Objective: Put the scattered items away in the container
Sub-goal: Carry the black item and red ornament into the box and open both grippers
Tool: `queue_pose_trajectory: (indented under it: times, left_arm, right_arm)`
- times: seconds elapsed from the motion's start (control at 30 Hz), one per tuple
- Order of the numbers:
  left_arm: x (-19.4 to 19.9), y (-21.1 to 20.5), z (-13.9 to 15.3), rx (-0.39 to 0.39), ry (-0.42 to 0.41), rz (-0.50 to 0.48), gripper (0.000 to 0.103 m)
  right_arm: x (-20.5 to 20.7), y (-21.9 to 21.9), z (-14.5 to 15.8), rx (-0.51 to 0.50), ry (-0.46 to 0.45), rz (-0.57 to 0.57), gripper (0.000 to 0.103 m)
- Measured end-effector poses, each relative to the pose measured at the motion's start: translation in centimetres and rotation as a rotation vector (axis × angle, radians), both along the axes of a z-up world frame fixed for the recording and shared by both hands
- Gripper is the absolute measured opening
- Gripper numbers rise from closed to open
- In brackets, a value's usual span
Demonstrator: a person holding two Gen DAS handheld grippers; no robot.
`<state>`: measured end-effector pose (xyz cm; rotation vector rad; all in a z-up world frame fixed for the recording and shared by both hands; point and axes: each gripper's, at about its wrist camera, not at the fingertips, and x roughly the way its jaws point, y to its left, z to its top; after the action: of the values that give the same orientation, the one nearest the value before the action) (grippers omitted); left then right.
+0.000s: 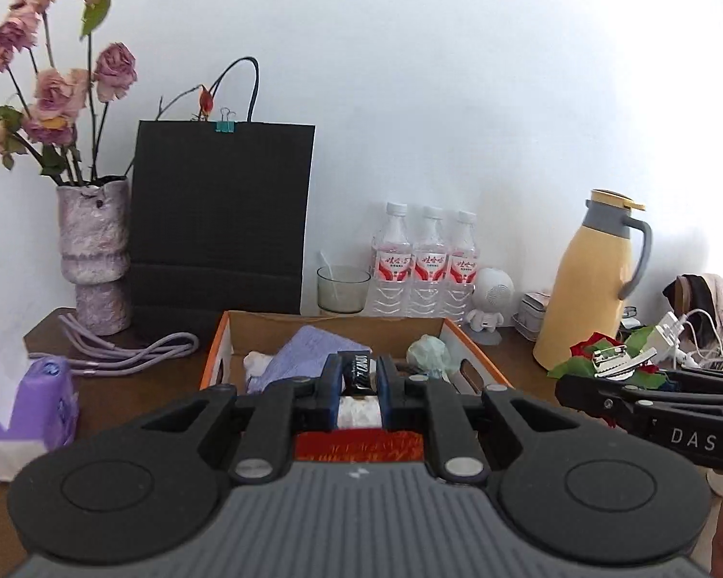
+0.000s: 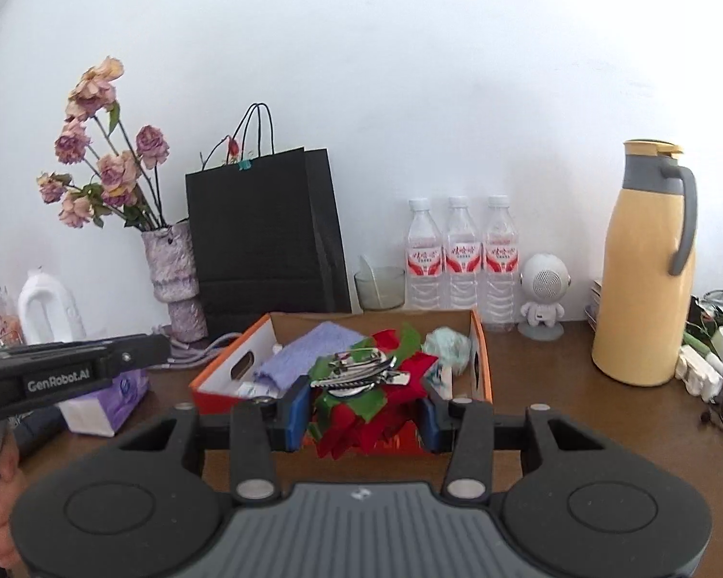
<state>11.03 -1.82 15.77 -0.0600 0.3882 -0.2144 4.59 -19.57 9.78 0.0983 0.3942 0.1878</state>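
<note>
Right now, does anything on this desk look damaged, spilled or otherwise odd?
Nothing looks spilled or broken. Only the flowers in the vase at the back left stand out: they are wilted, with faded, drooping heads. The three water bottles stand upright.

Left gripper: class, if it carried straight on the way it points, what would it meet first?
Probably the purple cloth inside the box, just beyond the black item that the left gripper holds; depth is uncertain.

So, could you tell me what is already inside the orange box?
Inside the orange box: a lilac cloth, a pale green crumpled wad and small white items near the left wall. The right gripper and its red-green flower clip hide the rest.
</note>
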Motion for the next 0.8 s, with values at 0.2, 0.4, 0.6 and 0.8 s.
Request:
queue_pose_trajectory:
  times: [0.2, 0.4, 0.6, 0.8]
  left_arm:
    - [10.1, -1.7, 2.2, 0.030, 0.063, 0.032, 0.016]
    - [15.6, -2.2, -1.5, 0.074, 0.224, 0.028, 0.016]
    - [17.7, -2.1, -8.1, 0.131, 0.393, 0.002, 0.016]
    - [19.9, -0.4, -10.0, 0.026, 0.512, -0.022, 0.022]
  right_arm:
    - [12.6, -1.4, 1.2, 0.076, 0.206, 0.025, 0.043]
    - [21.2, 0.7, -3.8, 0.056, 0.444, 0.069, 0.043]
    - [25.0, 1.9, -8.4, -0.009, 0.596, 0.073, 0.046]
    - [26.0, 1.7, -9.1, 0.004, 0.634, 0.057, 0.057]
